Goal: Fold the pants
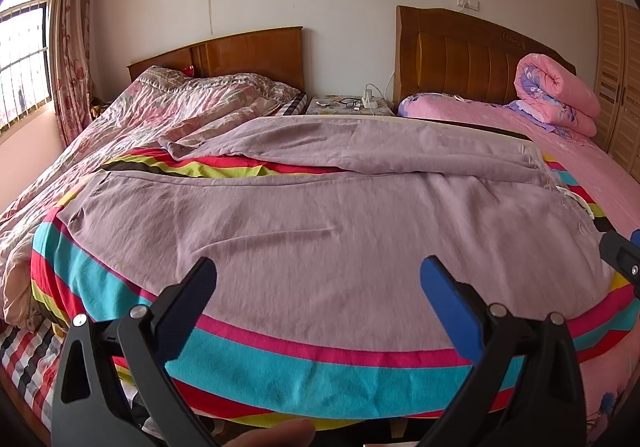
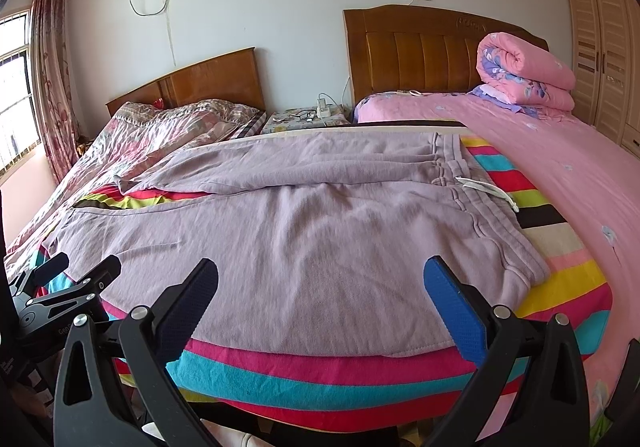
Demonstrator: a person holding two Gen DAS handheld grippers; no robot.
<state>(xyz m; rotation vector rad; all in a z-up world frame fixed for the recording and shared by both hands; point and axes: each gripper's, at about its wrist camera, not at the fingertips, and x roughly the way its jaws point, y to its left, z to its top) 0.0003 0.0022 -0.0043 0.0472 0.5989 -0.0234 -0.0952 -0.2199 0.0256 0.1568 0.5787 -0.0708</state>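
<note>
Two beds stand side by side against the far wall, and across their foot lies one striped blanket [image 2: 552,247] in bands of teal, red, pink and yellow, which carries the single pair of pants [image 2: 304,231]. The pants are mauve, thick and fleecy, spread flat with the waistband [image 2: 492,215] toward the right and the two legs running off to the left, the farther leg rumpled where it ends. One white drawstring [image 2: 490,189] lies loose at the waist. The cloth looks soft and limp, light enough to lift by an edge, with no stiffness to hold a crease; it will likely sag and drag on the fuzzy blanket, so I judge the best holds to be the near waistband corner for the right side and the near leg's hem or outer seam for the left. One rolled pink quilt [image 2: 528,71] sits on the right bed, and one small nightstand [image 2: 308,117] between the headboards holds one pair of glasses. The left gripper [image 1: 318,279] hovers over the near leg with its jaws wide apart and nothing between them, and the right gripper [image 2: 320,279] hangs just short of the seat of the pants, likewise spread and empty
</note>
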